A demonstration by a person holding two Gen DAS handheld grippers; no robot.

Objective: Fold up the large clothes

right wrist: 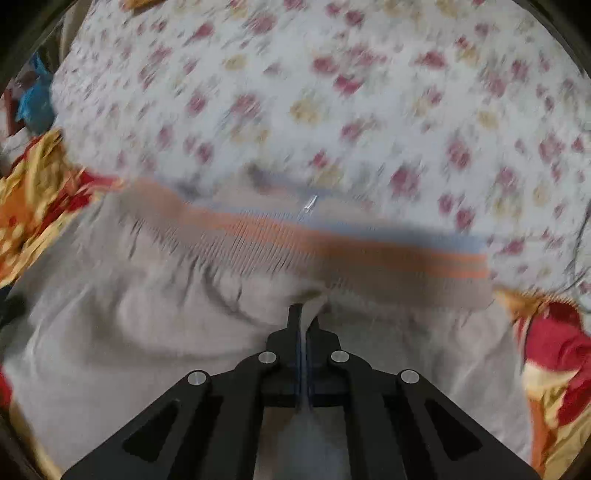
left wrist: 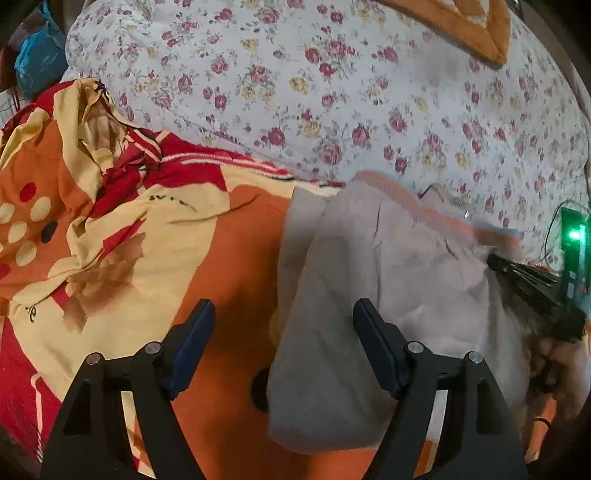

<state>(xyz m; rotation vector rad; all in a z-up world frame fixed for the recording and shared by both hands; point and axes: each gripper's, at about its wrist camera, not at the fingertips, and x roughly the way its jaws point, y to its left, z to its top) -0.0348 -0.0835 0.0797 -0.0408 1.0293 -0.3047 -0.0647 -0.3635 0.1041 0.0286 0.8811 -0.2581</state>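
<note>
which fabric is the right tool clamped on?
The plain grey garment with the orange-striped ribbed band, pinched by the right tool; not the floral sheet or the orange-red patterned cloth.

I can read no text here. The orange-and-yellow bedcover (left wrist: pixel 122 236) under me carries a few dark handwritten-style marks near its folds, but they are too small and creased to make out.

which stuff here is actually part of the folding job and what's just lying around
Part of the job:
- grey garment with its orange-striped ribbed band
- right gripper, shut on the grey garment
- left gripper, open above the garment's edge

Lying about:
- floral bedsheet
- red, orange and yellow patterned cloth
- blue bag
- orange cushion
</note>
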